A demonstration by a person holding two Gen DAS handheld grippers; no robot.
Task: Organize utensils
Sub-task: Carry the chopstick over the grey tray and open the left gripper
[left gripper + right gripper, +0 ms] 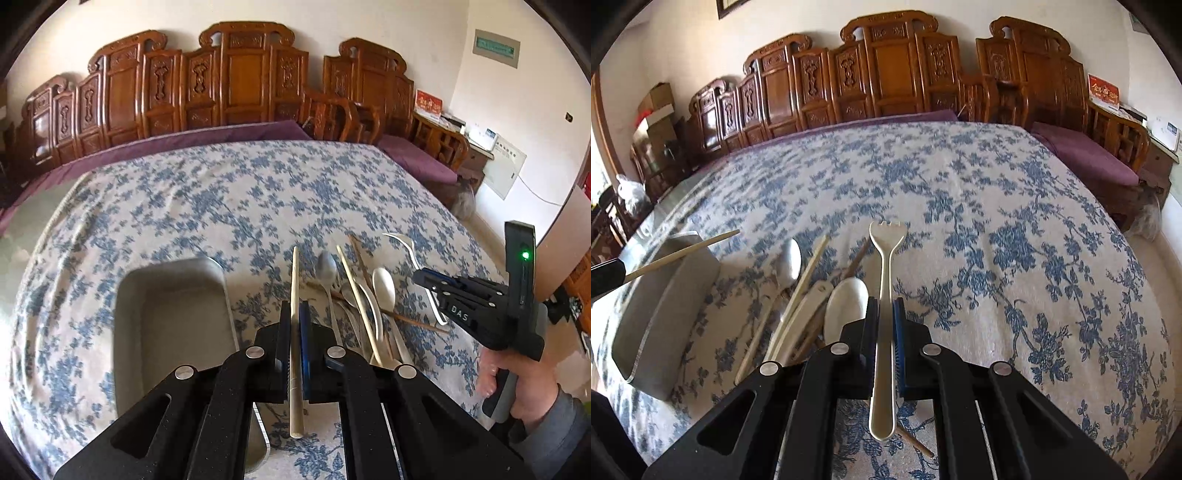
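Note:
My left gripper is shut on a pale chopstick that points away along the fingers, just right of the grey rectangular tray. My right gripper is shut on a cream plastic fork, tines pointing away. In the left wrist view the right gripper hangs over the pile's right side with the fork curving out of it. The pile lies between the grippers on the floral cloth: a metal spoon, a white spoon, pale and brown chopsticks. The held chopstick crosses over the tray.
A blue-flowered cloth covers the wide table. Carved wooden benches with purple cushions stand behind it. A person's hand and grey sleeve hold the right gripper's handle.

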